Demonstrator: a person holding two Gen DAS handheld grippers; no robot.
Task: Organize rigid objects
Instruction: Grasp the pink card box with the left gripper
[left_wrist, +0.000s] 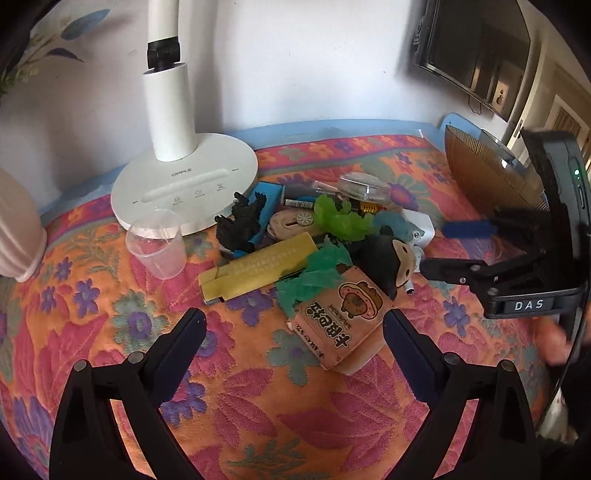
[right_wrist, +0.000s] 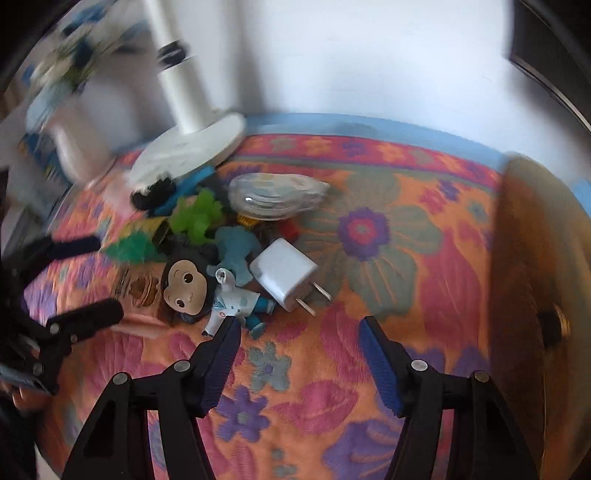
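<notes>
Left wrist view, from left: clear measuring cup (left_wrist: 157, 245) against lamp base (left_wrist: 184, 188), yellow flat case (left_wrist: 258, 267) lying long-axis left-low to right-high, capybara pouch (left_wrist: 341, 317) just ahead of left gripper (left_wrist: 295, 325), jaws wide apart, nothing between. Right gripper (left_wrist: 448, 247) entering from the right, reaching toward the pile's right edge.

Right wrist view, from left: doll figure (right_wrist: 201, 291) touching the left fingertip (right_wrist: 227, 328), white plug adapter (right_wrist: 284, 275) beyond and between the jaws, prongs aimed down-right toward the claw, body running up-left. Right gripper (right_wrist: 301, 326) partly open, empty. Adapter probably nearest for the right hand. Bare floral cloth (right_wrist: 406, 258) to its right, woven basket (right_wrist: 535, 277) at far right.
</notes>
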